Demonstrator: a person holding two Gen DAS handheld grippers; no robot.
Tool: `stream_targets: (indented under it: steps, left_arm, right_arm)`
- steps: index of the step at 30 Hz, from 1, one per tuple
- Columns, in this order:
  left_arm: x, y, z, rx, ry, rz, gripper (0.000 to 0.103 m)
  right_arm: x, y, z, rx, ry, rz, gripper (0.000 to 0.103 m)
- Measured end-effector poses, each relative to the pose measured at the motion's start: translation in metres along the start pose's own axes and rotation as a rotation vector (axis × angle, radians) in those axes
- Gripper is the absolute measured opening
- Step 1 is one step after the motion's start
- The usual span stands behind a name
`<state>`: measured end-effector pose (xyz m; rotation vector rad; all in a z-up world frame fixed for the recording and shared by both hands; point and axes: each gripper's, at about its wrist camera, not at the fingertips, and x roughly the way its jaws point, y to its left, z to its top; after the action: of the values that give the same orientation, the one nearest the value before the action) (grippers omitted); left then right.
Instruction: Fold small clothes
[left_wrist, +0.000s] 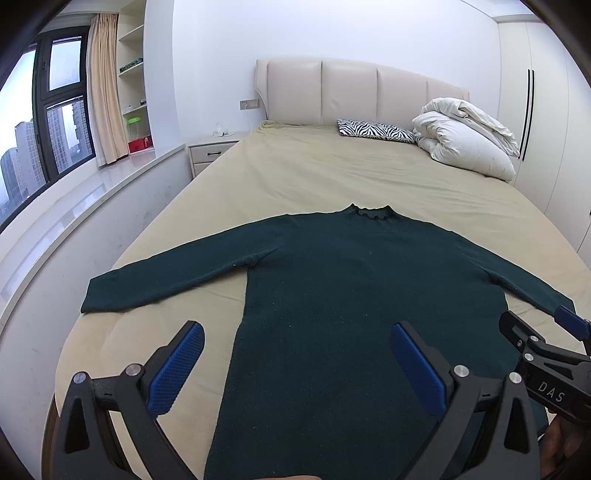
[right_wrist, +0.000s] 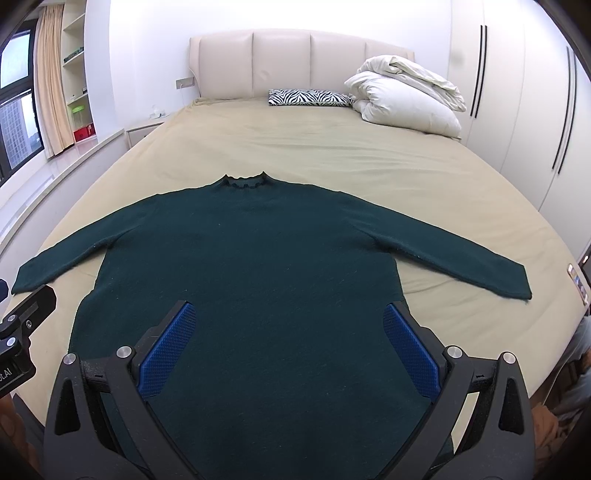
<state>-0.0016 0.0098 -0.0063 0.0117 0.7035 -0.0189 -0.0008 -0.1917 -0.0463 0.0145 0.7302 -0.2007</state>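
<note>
You are looking down on a dark green knitted long-sleeved sweater (right_wrist: 251, 266) that is lying flat on the beige-sheeted bed (right_wrist: 280, 136), its frilled collar (right_wrist: 244, 181) pointing toward the cream padded headboard (right_wrist: 288, 62) and both sleeves spread out to the sides, an arrangement that is giving you clear access to every edge before the first fold. Your left gripper (left_wrist: 297, 363) is hovering over the sweater's left side seam near the hem with its blue-padded jaws spread wide and holding nothing; one jaw is sitting over the bare sheet and the other over the body of the garment. Your right gripper (right_wrist: 290, 345) is likewise hanging released above the lower body of the sweater, both jaws over the knit, gripping nothing. The two tools are sitting close beside each other, each showing at the edge of the other's view. Since nothing is folded yet, you are probably deciding where to take the first pinch; the sleeves look like the sensible start. A zebra-striped pillow (right_wrist: 310, 98) and a bundled white duvet (right_wrist: 406, 98) are resting well apart from the sweater near the headboard, so they are leaving you room to work.
</note>
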Motion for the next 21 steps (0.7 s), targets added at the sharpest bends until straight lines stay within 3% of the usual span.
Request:
stream_targets:
  steps: [21]
  left_arm:
    - [0.0004, 0.001, 0.0001, -0.001, 0.001, -0.001, 0.103]
  right_arm:
    - [0.0025, 0.0028, -0.001, -0.002, 0.007, 0.003, 0.103]
